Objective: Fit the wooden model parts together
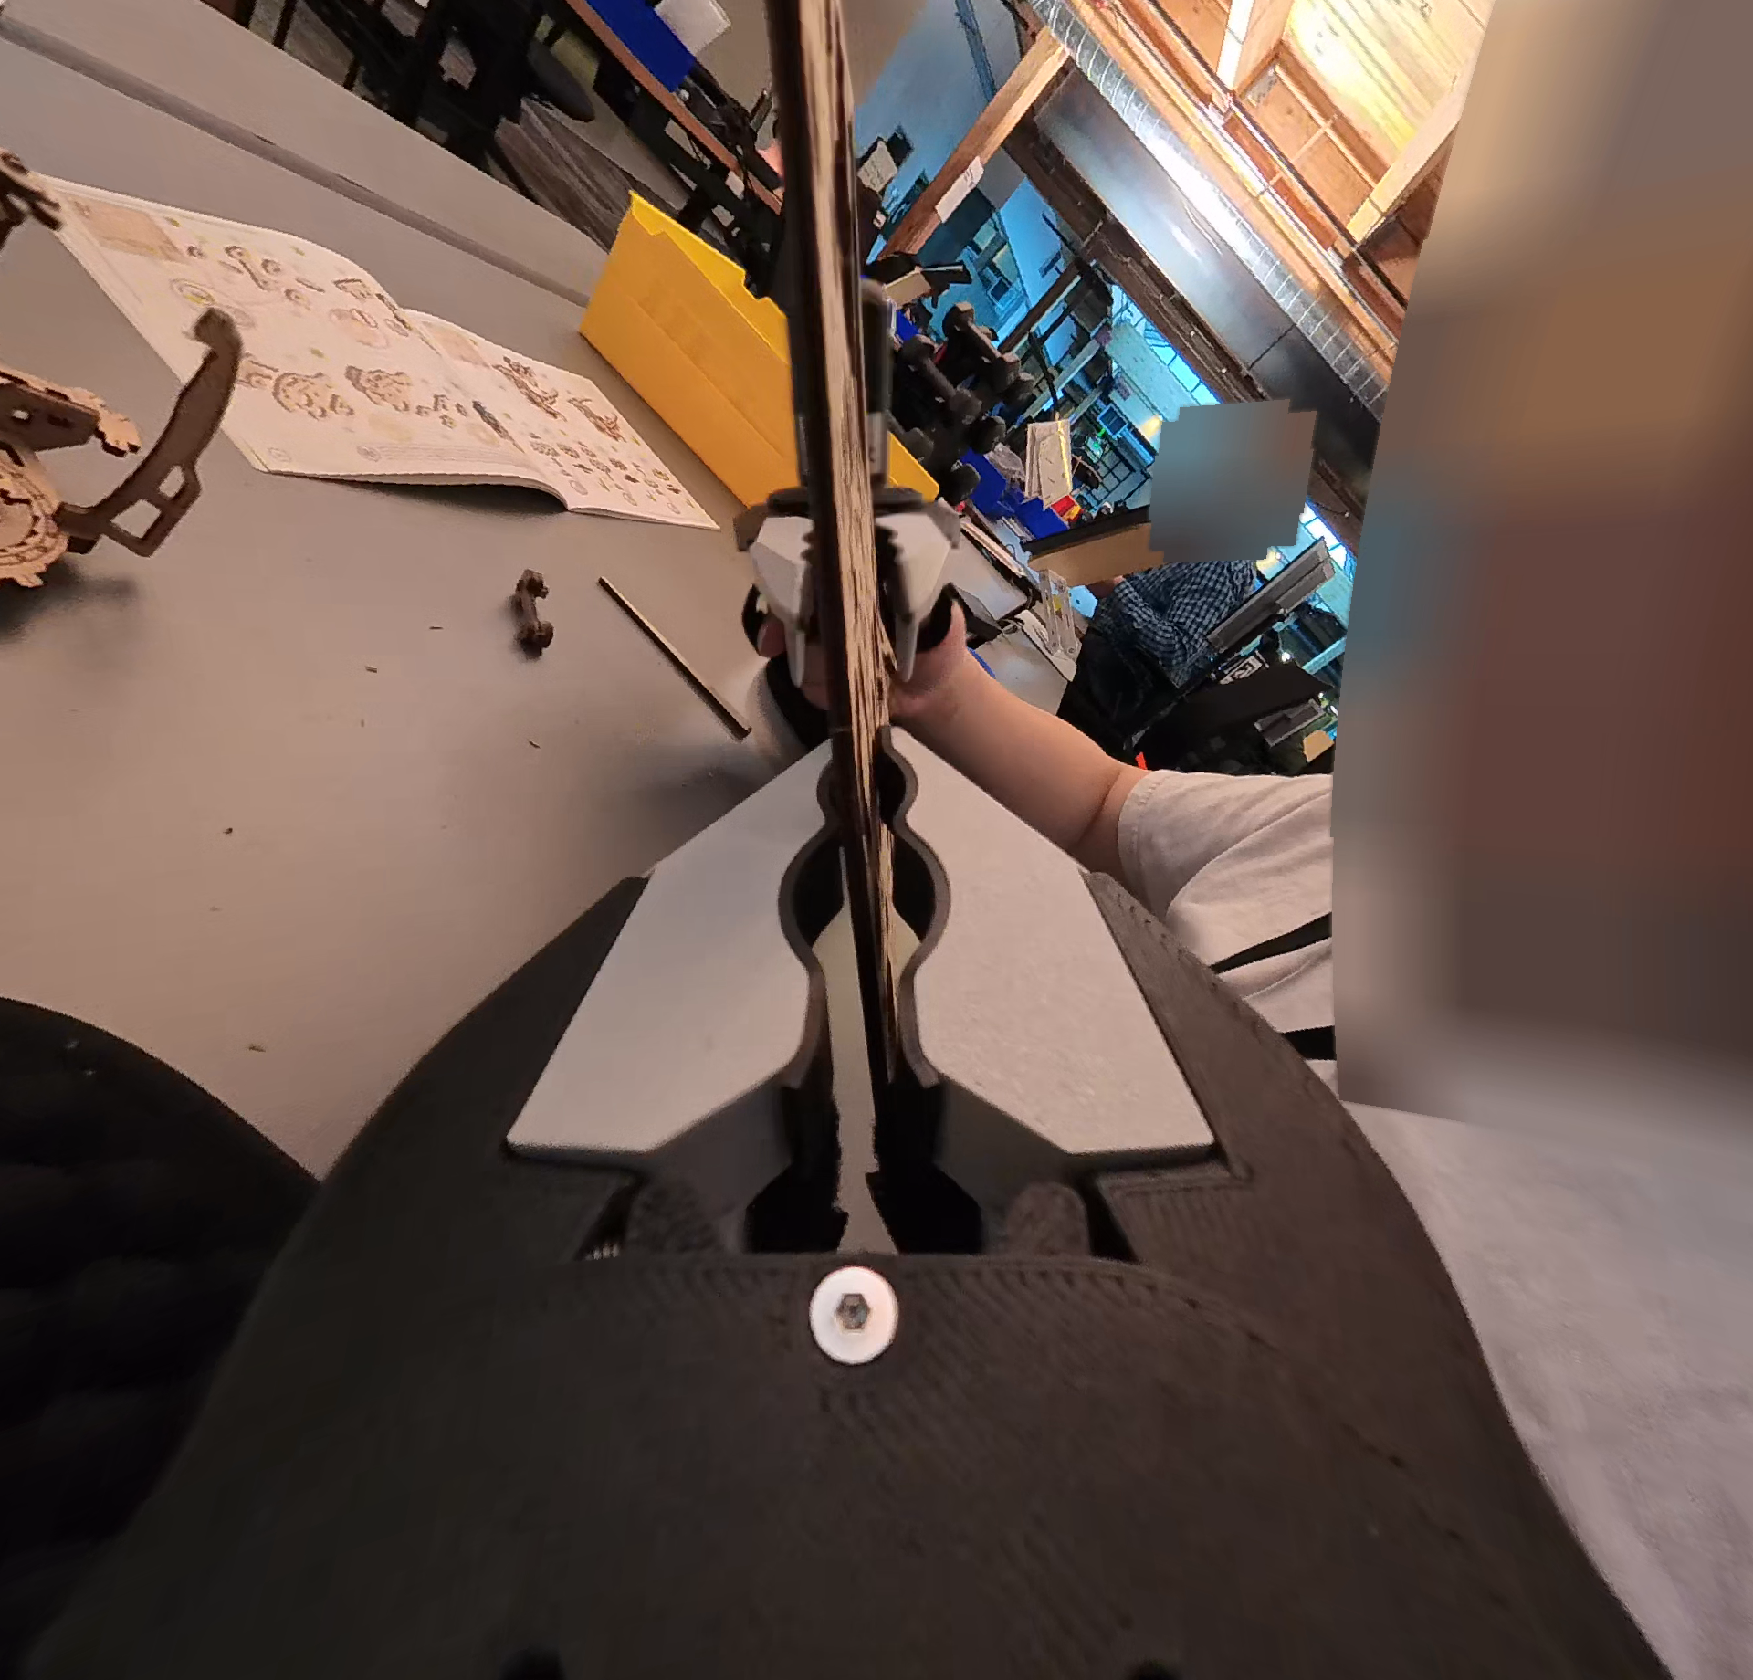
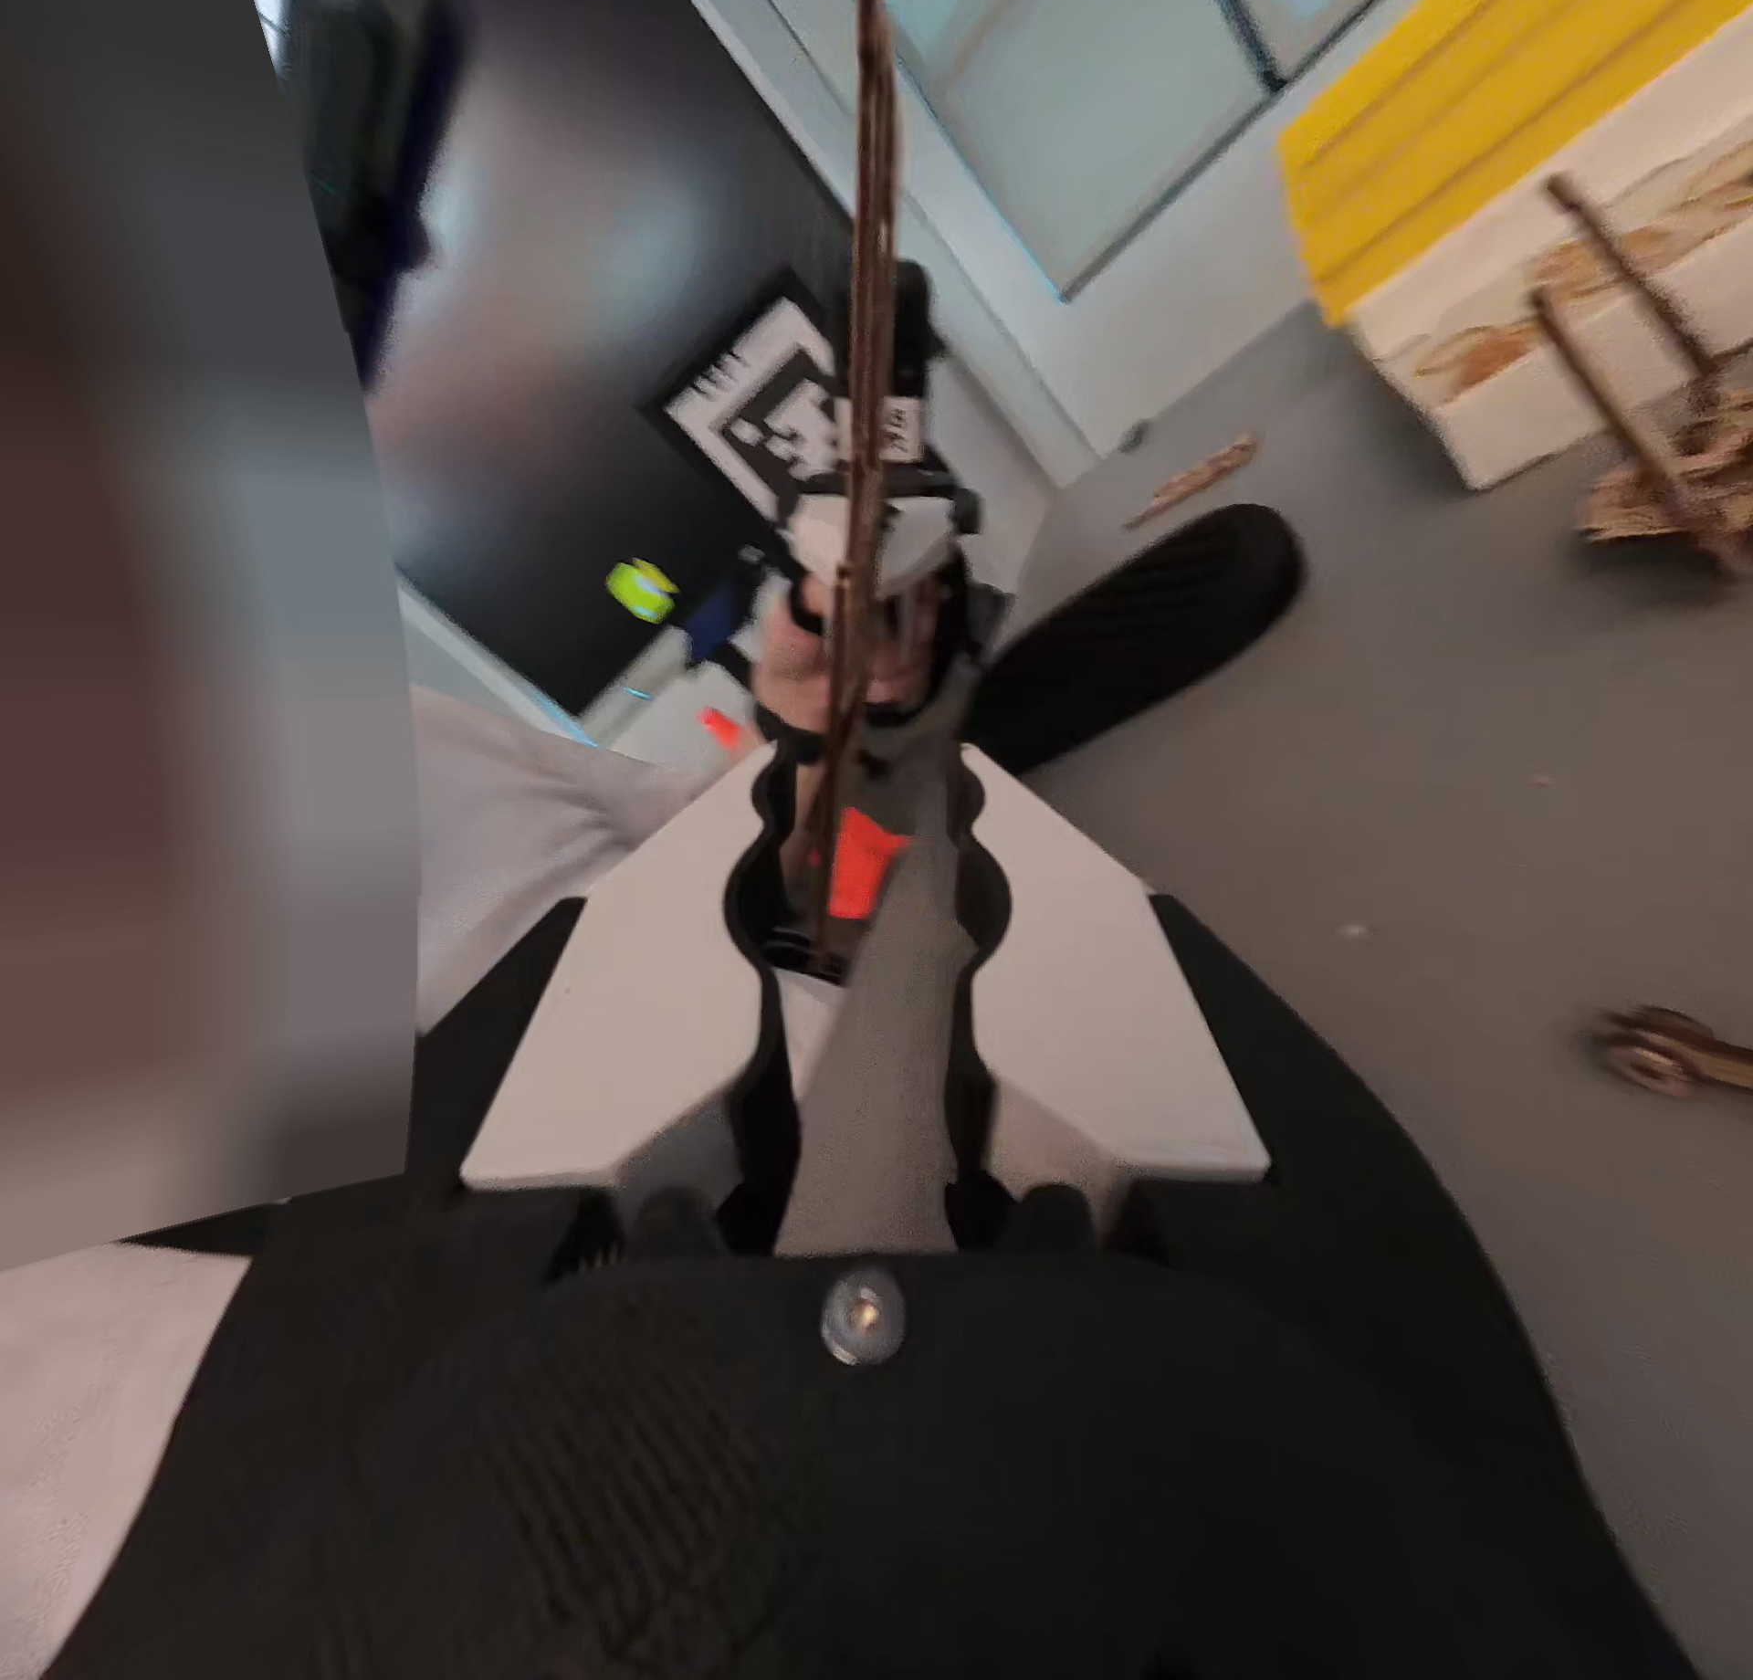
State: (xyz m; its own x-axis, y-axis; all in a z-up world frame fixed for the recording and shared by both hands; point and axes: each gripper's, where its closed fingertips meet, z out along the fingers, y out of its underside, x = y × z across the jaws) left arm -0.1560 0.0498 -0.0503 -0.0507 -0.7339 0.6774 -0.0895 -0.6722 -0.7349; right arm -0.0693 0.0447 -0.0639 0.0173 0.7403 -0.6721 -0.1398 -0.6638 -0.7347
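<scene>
A thin wooden sheet (image 1: 821, 212) of laser-cut parts is held up edge-on above the grey table (image 1: 285, 781). My left gripper (image 1: 861, 747) is shut on its near edge. My right gripper (image 1: 847, 591) straddles the same sheet farther along. In the right wrist view the sheet (image 2: 868, 212) stands between my right gripper's (image 2: 865, 771) parted jaws, with a gap on each side; that view is blurred. The left gripper (image 2: 868, 534) clamps the sheet beyond. A partly built wooden model (image 1: 57, 458) stands at the far left of the table.
An open instruction booklet (image 1: 379, 373), a yellow bin (image 1: 692, 344), a small dark wooden part (image 1: 533, 612) and a thin stick (image 1: 673, 657) lie on the table. The right wrist view shows a wooden assembly (image 2: 1669, 477), a loose wooden piece (image 2: 1669, 1056) and a white box (image 2: 1518, 306). The grippers' ends are close to 10 cm from one another. From either gripper's tips it is about 20 cm to the partly built wooden model (image 1: 57, 458).
</scene>
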